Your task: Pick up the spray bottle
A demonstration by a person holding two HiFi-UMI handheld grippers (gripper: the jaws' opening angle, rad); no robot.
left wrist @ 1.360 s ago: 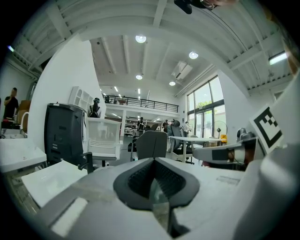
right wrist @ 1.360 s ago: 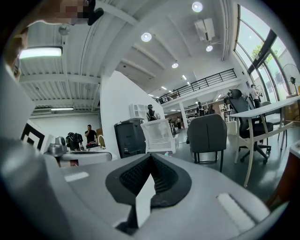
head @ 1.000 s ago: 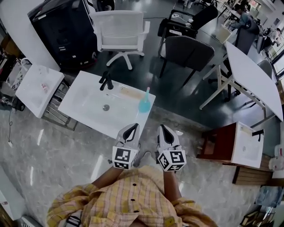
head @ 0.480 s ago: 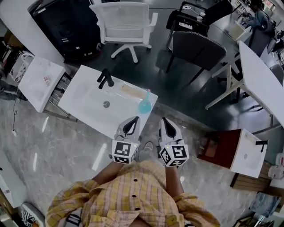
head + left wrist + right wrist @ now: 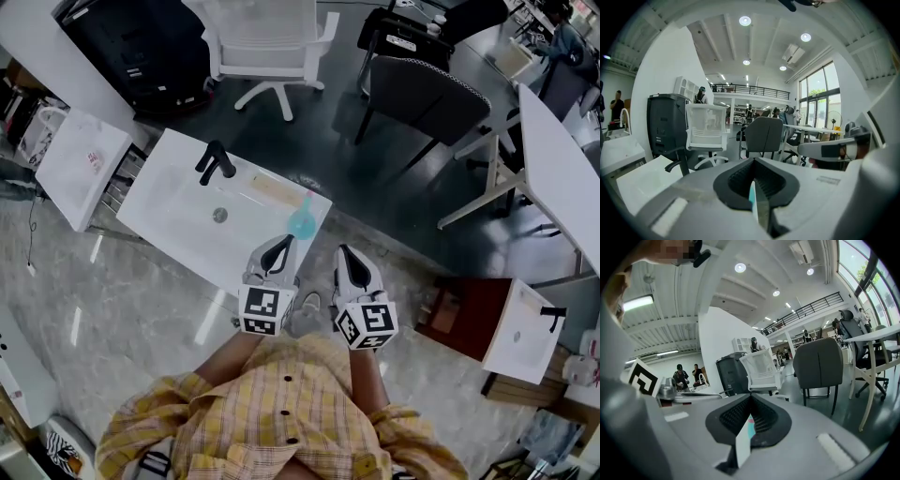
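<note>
Left hand-held gripper, right hand-held gripper: both jaws closed tight, empty, side by side. I judge approach stage only. Blue spray bottle upright on white washbasin corner, just ahead, within reach.

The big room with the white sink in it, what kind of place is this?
Probably an open office or workshop, not a bathroom: the sink stands free on the shiny floor, with a white office chair and a white desk nearby.

The spray bottle stands at the sink's right end, with the faucet to its left on the far edge. The left gripper and right gripper sit side by side just nearer.
</note>
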